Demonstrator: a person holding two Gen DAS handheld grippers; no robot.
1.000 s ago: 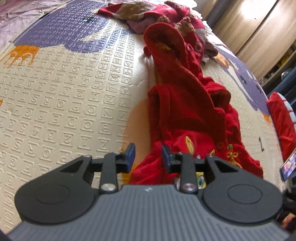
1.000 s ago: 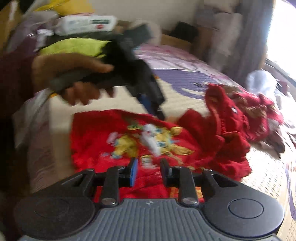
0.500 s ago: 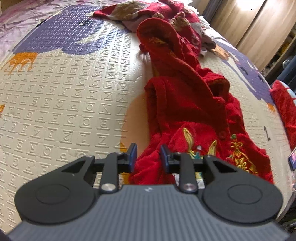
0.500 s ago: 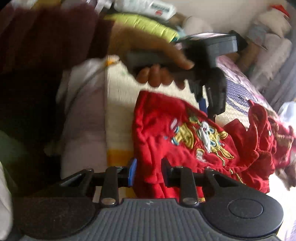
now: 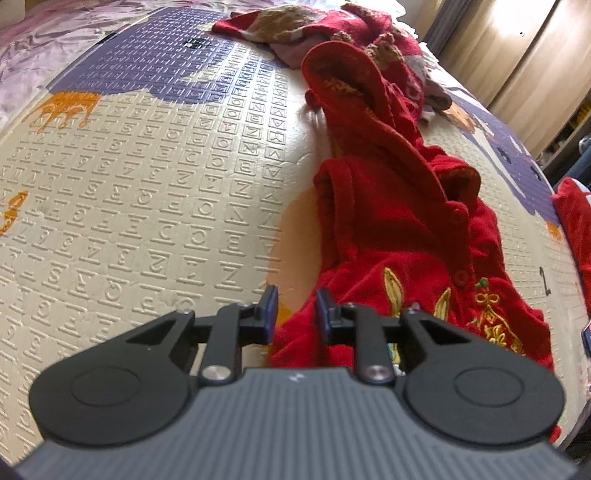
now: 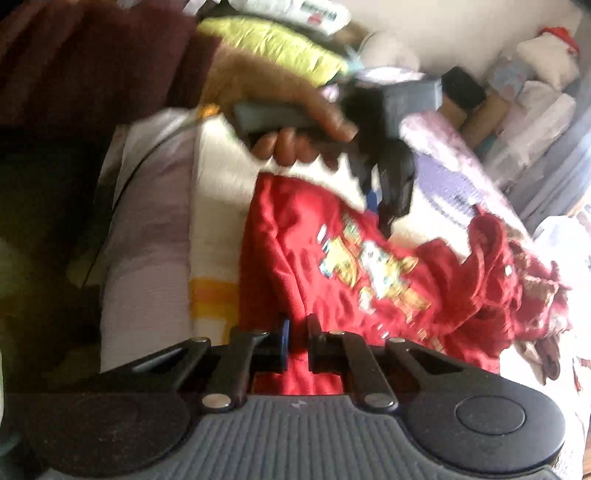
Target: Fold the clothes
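A red garment (image 5: 388, 221) with gold embroidery lies stretched along a cream embossed mat (image 5: 147, 184). My left gripper (image 5: 295, 306) is at its near corner. Its jaws are closing, with a fold of red cloth filling the gap between the pads. In the right wrist view the same garment (image 6: 295, 258) shows a yellow and white picture. My right gripper (image 6: 299, 343) is shut on its near hem. Across the cloth, a hand (image 6: 295, 129) holds the left gripper (image 6: 380, 214) down on the far edge.
A heap of other red and brown clothes (image 5: 332, 22) lies at the far end of the mat. Another red item (image 5: 576, 221) sits at the right edge. A dark maroon sleeve (image 6: 92, 55) fills the upper left of the right wrist view, by a yellow-green bundle (image 6: 269, 44).
My right gripper's jaws have come together on the red hem, and it has rolled and shifted sideways. The left gripper's jaws have narrowed around the cloth; that hand stayed put.
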